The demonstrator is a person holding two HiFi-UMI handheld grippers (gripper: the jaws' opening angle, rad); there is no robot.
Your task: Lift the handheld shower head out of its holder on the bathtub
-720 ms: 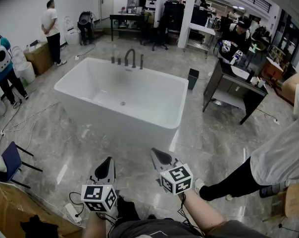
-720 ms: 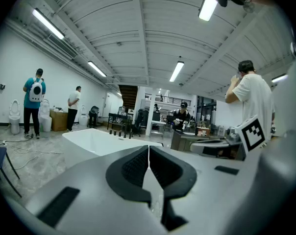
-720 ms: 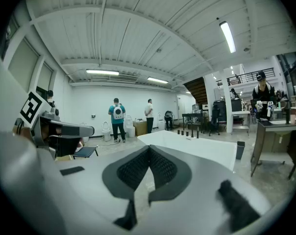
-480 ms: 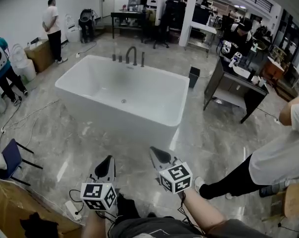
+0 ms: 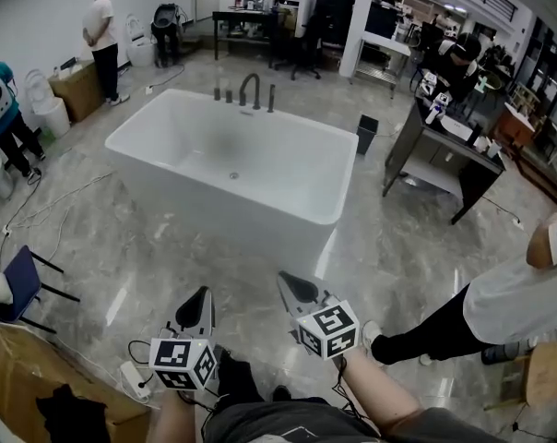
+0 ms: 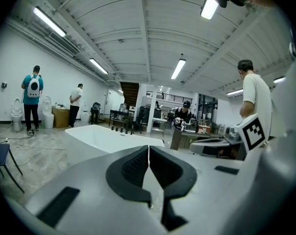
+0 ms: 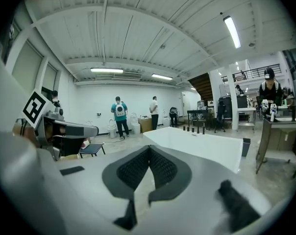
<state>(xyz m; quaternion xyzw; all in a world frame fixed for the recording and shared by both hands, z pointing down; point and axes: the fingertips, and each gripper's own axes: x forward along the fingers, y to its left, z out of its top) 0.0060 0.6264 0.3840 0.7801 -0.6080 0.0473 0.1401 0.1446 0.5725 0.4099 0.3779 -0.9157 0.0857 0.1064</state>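
The task is judged to be at the approach step, with nothing grasped yet. A white freestanding bathtub (image 5: 246,218) stands in the middle of an open workshop on a grey polished floor (image 5: 412,261), well apart from the person wearing the camera.

A cluster of dark tap fittings (image 5: 250,90) rises from the tub's far rim. The handheld shower head (image 5: 271,98) is probably the slim upright at the right end of that cluster. It is too small to be sure, and its holder cannot be made out.

Both tools are held low and close to the body, side by side, at the bottom of the head view. The left tool (image 5: 203,296) and the right tool (image 5: 285,281) point forward toward the tub and tilt slightly downward. Each gripper view shows its dark ribbed pads pressed together with nothing between them, so both tools are empty and closed. A bare forearm (image 5: 380,397) runs back from the right tool.

The next move calls for walking around or along the tub to its far end. One tool then has to spread its jaws and line up with the shower handle, ready to lift it straight up out of its holder.
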